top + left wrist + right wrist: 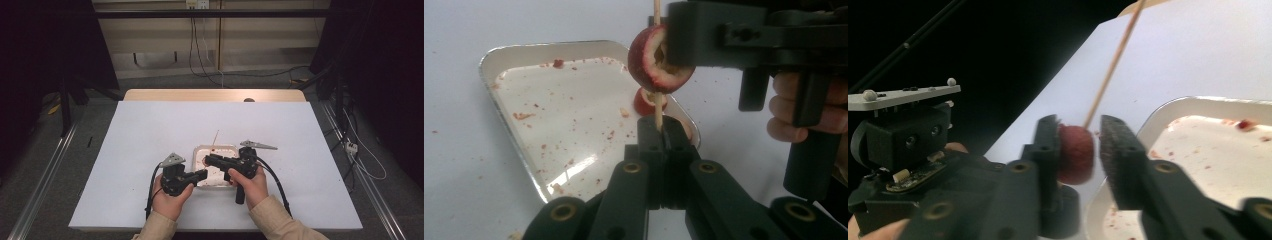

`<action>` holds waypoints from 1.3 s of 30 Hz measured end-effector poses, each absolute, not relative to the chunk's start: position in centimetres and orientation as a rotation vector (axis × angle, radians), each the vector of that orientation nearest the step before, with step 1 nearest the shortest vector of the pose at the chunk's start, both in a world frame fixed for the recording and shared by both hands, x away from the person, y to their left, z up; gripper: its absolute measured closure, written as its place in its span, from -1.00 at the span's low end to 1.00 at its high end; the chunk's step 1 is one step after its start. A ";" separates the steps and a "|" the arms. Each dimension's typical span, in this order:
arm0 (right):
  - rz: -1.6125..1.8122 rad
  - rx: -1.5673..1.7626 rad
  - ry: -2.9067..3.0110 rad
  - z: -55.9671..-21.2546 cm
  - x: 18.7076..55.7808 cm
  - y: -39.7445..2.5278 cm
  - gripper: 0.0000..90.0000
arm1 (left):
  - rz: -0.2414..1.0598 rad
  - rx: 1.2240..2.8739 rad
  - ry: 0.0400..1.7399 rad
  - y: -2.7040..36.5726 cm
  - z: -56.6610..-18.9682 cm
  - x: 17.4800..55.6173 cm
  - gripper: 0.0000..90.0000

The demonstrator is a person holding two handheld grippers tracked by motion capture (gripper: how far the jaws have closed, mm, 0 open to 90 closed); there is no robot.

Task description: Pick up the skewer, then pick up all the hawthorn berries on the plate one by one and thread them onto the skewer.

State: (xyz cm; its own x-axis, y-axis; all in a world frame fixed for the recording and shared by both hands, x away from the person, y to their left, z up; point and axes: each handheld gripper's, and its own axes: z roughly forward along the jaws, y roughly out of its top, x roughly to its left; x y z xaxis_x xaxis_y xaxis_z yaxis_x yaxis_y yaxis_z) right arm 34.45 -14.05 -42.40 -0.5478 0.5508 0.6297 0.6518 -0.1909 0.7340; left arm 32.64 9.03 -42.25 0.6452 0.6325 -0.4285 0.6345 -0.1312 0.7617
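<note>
You clamped the skewer (657, 107) in the left gripper (663, 135) to steady it. The right gripper (1078, 145), jaws slightly parted, bracketed the fruit piece (1075, 154) over the tray (514, 55), catching debris.

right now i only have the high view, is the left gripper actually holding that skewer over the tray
observer: yes, the left gripper has its jaws shut on the lower end of the skewer.
operator: and what is the right one doing
observer: the right gripper has its jaws either side of a red fruit piece threaded on the skewer. One jaw touches it and there is a slim gap at the other.
operator: any more fruit around
observer: a second red piece lies at the rim of the tray, behind the skewer.
</note>
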 end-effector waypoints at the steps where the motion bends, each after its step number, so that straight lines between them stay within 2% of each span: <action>1: -1.878 -1.450 -1.952 -42.3 34.5 -14.3 0.28 | 0.001 1.813 1.016 9.2 -42.2 32.7 0.99; 2: -1.869 -1.459 -1.967 -42.2 34.5 -14.5 0.13 | -0.001 1.812 1.017 9.4 -42.3 32.7 0.99; 4: -1.877 -1.474 -1.976 -42.1 34.6 -15.2 0.01 | 0.008 1.815 1.019 9.6 -42.4 32.8 0.99; 7: -1.882 -1.503 -2.017 -42.0 34.9 -16.3 -0.30 | 0.008 1.815 1.028 9.9 -42.5 32.8 0.99; 15: -1.821 -1.571 -2.167 -42.2 35.4 -18.1 -0.54 | 0.030 1.820 1.020 10.6 -42.4 32.6 0.99; 22: -1.741 -1.595 -2.322 -42.6 35.7 -18.8 -0.64 | 0.030 1.829 1.005 11.1 -42.3 32.5 0.98; 25: -1.710 -1.607 -2.353 -43.0 35.8 -19.0 -0.61 | 0.028 1.824 1.002 10.9 -42.3 32.5 0.98; 32: -1.623 -1.590 -2.453 -43.7 35.8 -19.2 -0.37 | 0.024 1.829 1.000 11.1 -42.4 32.5 0.98; 39: -1.553 -1.483 -2.560 -44.3 35.8 -19.1 0.33 | 0.028 1.837 1.000 11.1 -42.5 32.5 0.98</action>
State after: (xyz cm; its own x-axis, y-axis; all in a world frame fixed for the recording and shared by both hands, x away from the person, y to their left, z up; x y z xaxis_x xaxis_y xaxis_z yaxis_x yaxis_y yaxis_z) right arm 35.79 -19.06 -44.30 -0.5901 0.7655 0.2564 0.5809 0.1821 0.7934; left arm 32.51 11.08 -42.50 0.6572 0.6406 -0.3973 0.6174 -0.1550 0.7713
